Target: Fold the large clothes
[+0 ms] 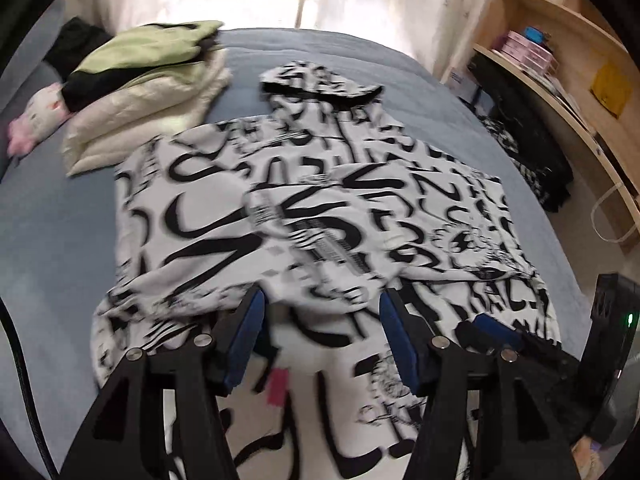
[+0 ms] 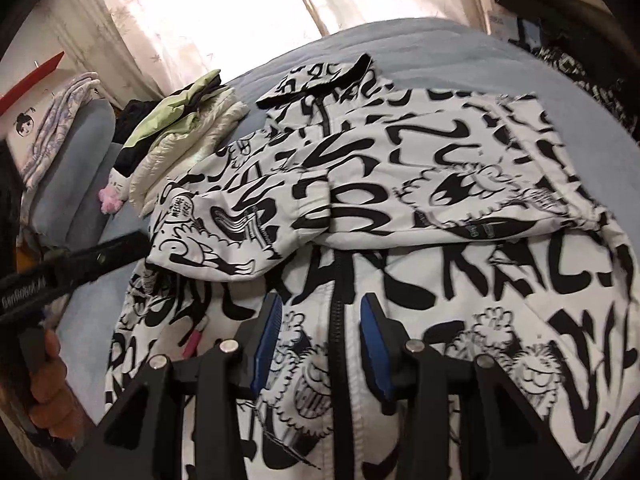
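Left gripper [image 1: 322, 320]: angled down over the near hem of the jacket [image 1: 304, 208], blue pads spread, nothing between them. Right gripper [image 2: 320, 328]: likewise tilted down, jaws parted astride the black zipper [image 2: 340, 320], pads clear of the cloth. Person's hand [image 2: 48, 392]: wrapped round the left tool's handle. Jacket: black-and-white print, flat on the blue bed [image 1: 52, 240], both sleeves folded across the chest, hood farthest. Folded clothes pile [image 1: 148, 80]: beyond, near the curtain [image 2: 192, 12].
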The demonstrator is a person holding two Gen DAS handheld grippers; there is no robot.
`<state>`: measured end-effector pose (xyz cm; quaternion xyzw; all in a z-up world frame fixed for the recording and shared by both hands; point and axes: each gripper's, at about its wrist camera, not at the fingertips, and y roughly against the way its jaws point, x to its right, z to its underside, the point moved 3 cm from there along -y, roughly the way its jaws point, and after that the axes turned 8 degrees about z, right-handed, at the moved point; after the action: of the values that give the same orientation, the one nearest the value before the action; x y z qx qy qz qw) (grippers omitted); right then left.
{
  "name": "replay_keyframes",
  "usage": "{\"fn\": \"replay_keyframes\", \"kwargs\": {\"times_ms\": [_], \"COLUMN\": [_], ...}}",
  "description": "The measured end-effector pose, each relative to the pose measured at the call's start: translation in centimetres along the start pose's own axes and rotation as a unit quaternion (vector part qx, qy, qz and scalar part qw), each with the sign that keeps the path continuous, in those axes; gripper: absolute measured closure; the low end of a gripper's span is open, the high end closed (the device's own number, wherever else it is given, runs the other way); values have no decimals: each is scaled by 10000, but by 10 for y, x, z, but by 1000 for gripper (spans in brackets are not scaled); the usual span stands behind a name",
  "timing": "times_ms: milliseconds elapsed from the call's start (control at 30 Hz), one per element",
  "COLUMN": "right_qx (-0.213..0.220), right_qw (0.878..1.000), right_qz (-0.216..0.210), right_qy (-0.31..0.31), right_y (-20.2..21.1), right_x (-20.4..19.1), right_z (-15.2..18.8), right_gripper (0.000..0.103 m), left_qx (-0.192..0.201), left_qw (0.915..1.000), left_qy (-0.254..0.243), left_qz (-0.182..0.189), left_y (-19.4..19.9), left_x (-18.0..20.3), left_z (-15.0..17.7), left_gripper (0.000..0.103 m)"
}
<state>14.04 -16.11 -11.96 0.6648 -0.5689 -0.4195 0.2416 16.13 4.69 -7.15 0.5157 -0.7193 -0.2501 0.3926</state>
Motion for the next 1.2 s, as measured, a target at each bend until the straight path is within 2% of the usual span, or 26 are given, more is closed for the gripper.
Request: {"fn": "replay_keyframes", "kwargs": {"times_ms": [200,433,567,833,933,967,1000,1033,1100,1200], "right_qx": [-555,-960,-1163,-1469,-1326,-1261,-1200,-1142,-789,180], "right_qw": [9939,9832,9782,9753,9792,9818,9846,9876,9933,9949], "right_qz": [-789,-1161,-1176,-1058,-993,-950,-903,-860,-832,-844], "right_qy": [-543,-1033,-1253,-1264,-1169,-1060,-897,-648,-154,522], "right_y": [-28,-66,-87,-123,-127,-126,-124,-118,-98,-48], "right_x": [-1,-7,-10,-17,-21,-23,-28,-36,-53,-74], "right_z": [-16,-32,-37,-35,-36,-38,-40,-42,-52,-77], "right_gripper": [62,62,62,62,63,70,91,97,99,99], "left_qx": [-112,-194,-219,-211,-205,-201,-194,-184,-174,-177], "left_qw": [9990,9978,9976,9973,9970,9969,9968,9966,9960,9947], "left_qy": [348,578,622,655,697,711,724,746,802,936], "left_qz": [-261,-241,-230,-243,-250,-258,-276,-310,-355,-389], "left_y": [-1,-12,-15,-17,-18,-18,-18,-17,-17,-18], "left_x": [-40,-61,-65,-69,-72,-74,-75,-77,-81,-88], "left_z": [17,28,29,30,31,31,32,32,32,34], "left_gripper": [44,44,44,44,44,44,44,44,44,44]}}
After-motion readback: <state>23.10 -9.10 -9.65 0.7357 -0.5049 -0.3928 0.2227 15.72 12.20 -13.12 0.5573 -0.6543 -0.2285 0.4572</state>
